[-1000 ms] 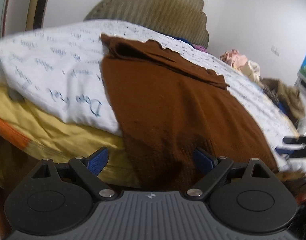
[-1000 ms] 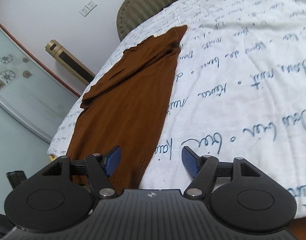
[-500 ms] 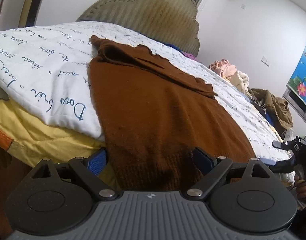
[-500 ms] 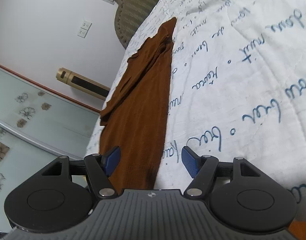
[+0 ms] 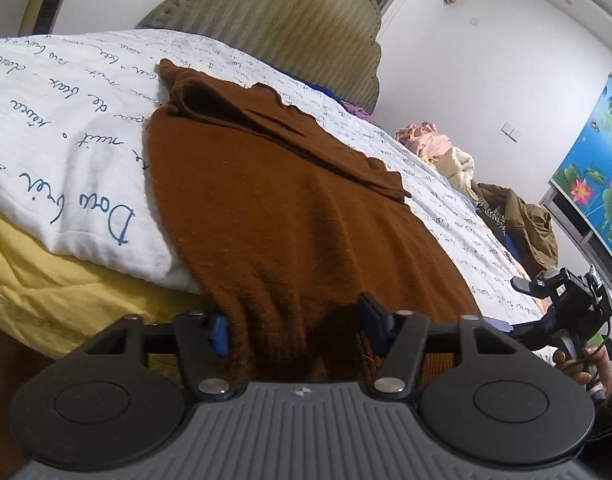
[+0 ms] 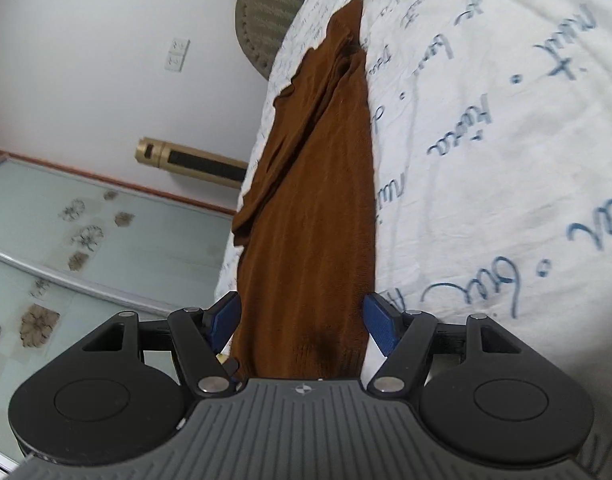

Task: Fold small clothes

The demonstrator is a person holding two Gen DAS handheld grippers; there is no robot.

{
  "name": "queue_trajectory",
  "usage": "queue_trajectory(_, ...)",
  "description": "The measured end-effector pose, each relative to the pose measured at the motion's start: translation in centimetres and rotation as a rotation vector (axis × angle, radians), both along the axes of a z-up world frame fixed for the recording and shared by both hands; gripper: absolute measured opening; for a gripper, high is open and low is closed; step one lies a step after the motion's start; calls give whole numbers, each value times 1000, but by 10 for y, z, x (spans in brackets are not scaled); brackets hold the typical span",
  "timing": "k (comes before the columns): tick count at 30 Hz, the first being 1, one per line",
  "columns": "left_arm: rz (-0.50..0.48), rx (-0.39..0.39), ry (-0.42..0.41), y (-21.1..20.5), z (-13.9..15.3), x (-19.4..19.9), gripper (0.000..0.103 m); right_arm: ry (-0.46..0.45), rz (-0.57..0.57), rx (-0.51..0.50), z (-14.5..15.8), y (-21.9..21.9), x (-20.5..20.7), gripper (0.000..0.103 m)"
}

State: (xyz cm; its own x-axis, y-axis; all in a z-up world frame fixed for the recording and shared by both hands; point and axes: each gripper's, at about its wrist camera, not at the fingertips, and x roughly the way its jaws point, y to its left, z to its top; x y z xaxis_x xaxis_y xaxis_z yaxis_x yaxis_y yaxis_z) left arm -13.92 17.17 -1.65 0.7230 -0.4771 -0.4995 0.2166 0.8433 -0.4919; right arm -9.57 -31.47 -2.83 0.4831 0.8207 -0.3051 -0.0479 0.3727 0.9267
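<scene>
Two grippers point(image 5: 296, 330) point(image 6: 302, 326) astride brown garment point(image 5: 290, 216) hem

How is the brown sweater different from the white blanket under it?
The brown sweater is plain, while the white blanket is covered in blue handwriting. The sweater is a narrow folded strip; the blanket spreads much wider across the bed. The sweater's hem hangs over the bed edge between the left gripper fingers, which are closing; the blanket has no gripper around it. Both are soft cloth.
</scene>
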Motion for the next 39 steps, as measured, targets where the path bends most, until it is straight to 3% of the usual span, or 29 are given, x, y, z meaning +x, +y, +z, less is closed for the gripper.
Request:
queue_trajectory(1, 3, -7, 5, 2, 0, -1, 54, 9, 14, -27, 3, 3, 0, 66)
queue_trajectory(4, 6, -43, 15, 8, -3, 0, 51, 11, 11, -275, 24, 15, -4, 56)
queue_trajectory(6, 5, -46, 15, 9, -3, 1, 51, 7, 0, -345, 32, 15, -8, 56)
queue_trajectory(11, -3, -16, 3, 3, -2, 3, 51, 32, 64, -195, 16, 29, -3, 69)
queue_trajectory(15, -5, -46, 12, 6, -4, 5, 49, 21, 94, -116, 10, 47, 9, 69)
queue_trajectory(18, 7, -64, 25, 11, -8, 8, 27, 2, 106, -99, 10, 58, 15, 64)
queue_trajectory(19, 8, -78, 36, 14, -11, 9, 20, 3, 108, -105, 9, 60, 17, 54)
queue_trajectory(20, 7, -99, 43, 18, -13, 9, 18, 7, 112, -110, 7, 62, 18, 39)
queue_trajectory(22, 14, -139, 60, 25, -16, 9, 16, 22, 107, -117, 0, 62, 19, 19)
queue_trajectory(30, 9, -95, 41, 24, -6, 1, 12, -61, 91, -114, 10, 59, 6, 18)
queue_trajectory(39, -8, -156, 19, 32, 13, 13, 12, -135, 69, -20, 32, 49, 15, 15)
